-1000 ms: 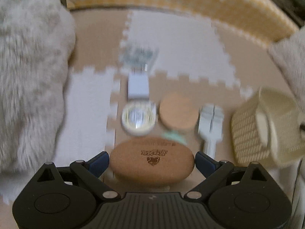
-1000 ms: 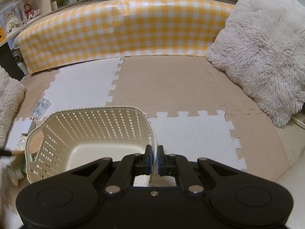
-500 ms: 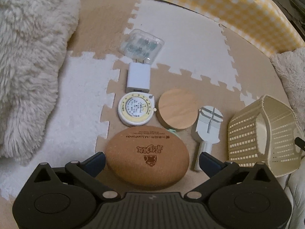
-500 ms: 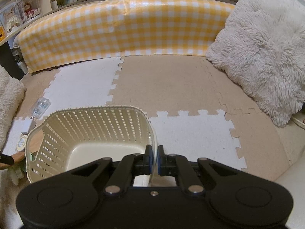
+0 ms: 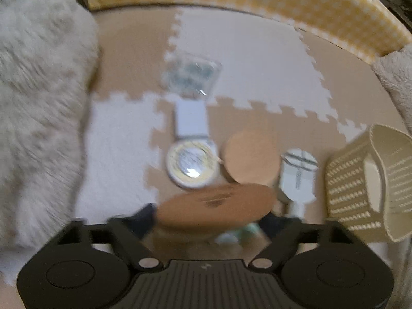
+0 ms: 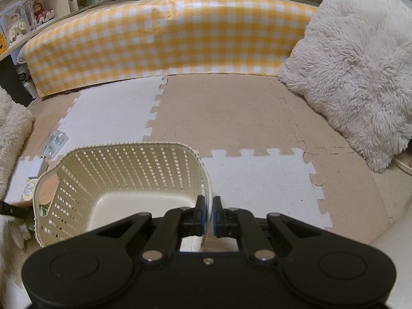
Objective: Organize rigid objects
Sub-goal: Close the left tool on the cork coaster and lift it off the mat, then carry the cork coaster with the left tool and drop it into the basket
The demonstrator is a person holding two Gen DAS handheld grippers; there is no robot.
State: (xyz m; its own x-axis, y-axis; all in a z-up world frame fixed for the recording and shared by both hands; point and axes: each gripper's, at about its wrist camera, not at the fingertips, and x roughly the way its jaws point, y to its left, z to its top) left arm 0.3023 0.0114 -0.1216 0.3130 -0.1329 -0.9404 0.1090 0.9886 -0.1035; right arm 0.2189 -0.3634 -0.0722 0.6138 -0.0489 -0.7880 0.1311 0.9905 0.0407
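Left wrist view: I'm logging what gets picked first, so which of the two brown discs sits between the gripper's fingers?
The oval cork disc with the dark printed logo, gripped by the left gripper, whose jaws have just been closing. The plain round wooden disc lies beyond it, untouched.

You have one cream basket (image 6: 123,177), one oval cork pad (image 5: 216,206), one round wooden coaster (image 5: 251,155), one round tape measure (image 5: 191,163), one white block (image 5: 190,122), one clear case (image 5: 191,77) and one white handled tool (image 5: 298,177). Count two fluffy cushions (image 6: 355,82) and one gingham bolster (image 6: 164,38).
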